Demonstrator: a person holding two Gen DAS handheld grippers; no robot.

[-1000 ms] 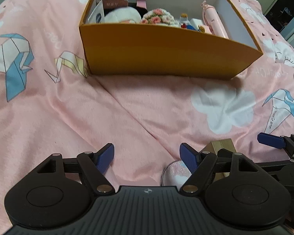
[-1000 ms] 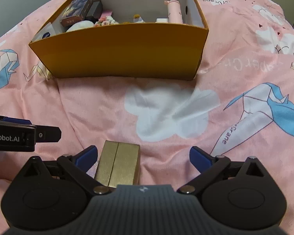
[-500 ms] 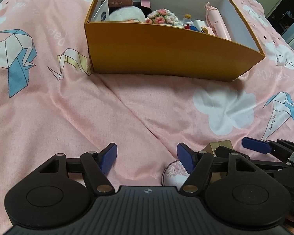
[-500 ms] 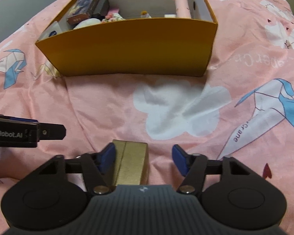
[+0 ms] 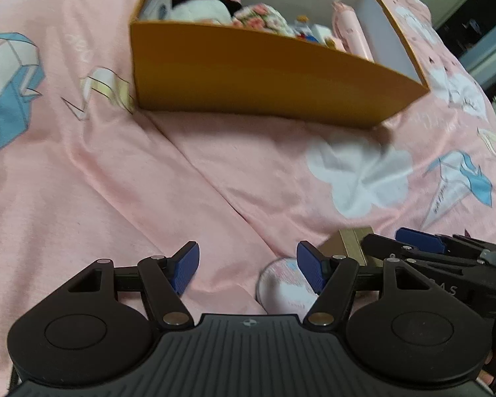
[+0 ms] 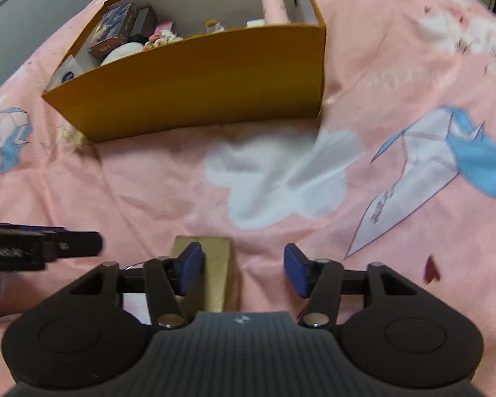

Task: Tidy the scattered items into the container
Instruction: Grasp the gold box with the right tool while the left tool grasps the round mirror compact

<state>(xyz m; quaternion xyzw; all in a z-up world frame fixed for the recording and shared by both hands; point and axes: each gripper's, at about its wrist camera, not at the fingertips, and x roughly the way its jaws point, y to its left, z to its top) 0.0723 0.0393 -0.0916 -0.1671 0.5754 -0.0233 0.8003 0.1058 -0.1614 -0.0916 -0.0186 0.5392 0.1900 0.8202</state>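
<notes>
An orange box (image 5: 274, 76) with white inside walls sits on the pink bedsheet and holds several small items; it also shows in the right wrist view (image 6: 195, 82). A small gold box (image 6: 216, 271) lies on the sheet between the fingers of my right gripper (image 6: 243, 273), close to the left finger, with a gap to the right finger. The gold box (image 5: 350, 244) also shows in the left wrist view. My left gripper (image 5: 248, 269) is open and empty. A round pink compact (image 5: 284, 287) lies just behind its right finger.
The pink sheet (image 5: 148, 182) with origami-crane and cloud prints is creased between the grippers and the orange box. The right gripper's arm (image 5: 446, 258) reaches in at the right of the left wrist view. Inside the box are a pink bottle (image 6: 274, 6) and a dark card box (image 6: 114, 29).
Both grippers have moved forward toward the orange box. My right gripper has narrowed around the gold box, which now sits between its fingers. The left gripper stays open.
</notes>
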